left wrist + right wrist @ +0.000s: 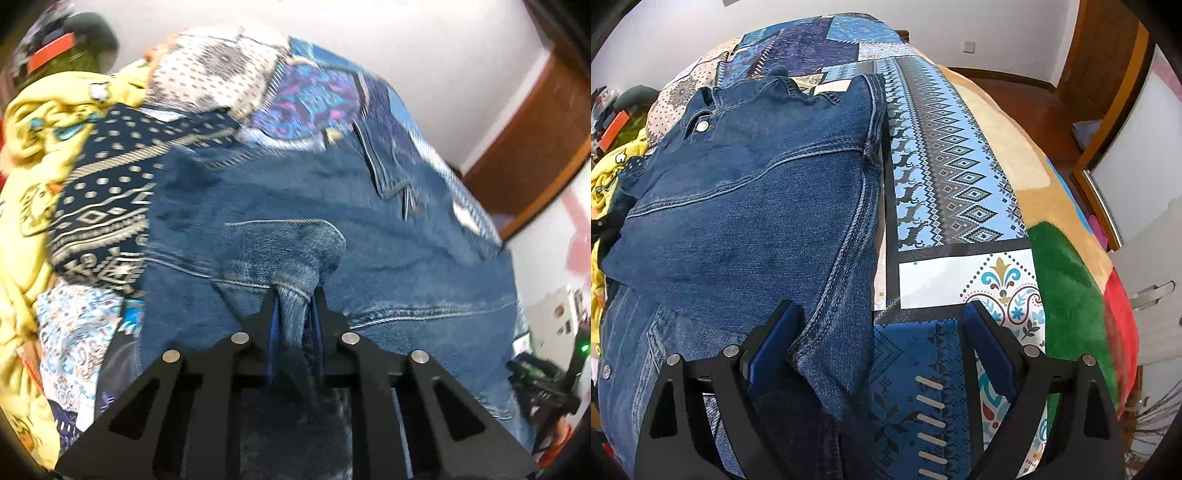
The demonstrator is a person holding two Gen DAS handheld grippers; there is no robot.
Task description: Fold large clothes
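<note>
A blue denim jacket lies spread on a patterned bedspread, collar at the far end. In the left wrist view my left gripper is shut on a bunched fold of the denim jacket, which rises pinched between the two black fingers. In the right wrist view my right gripper stands open over the jacket's right edge. Its left finger rests by the denim and its right finger is over the bedspread. Nothing is pressed between those pads.
A yellow printed cloth and a dark patterned fabric lie heaped left of the jacket. A green and red blanket covers the bed's right side. Wooden door and frame stand beyond, with a white wall behind.
</note>
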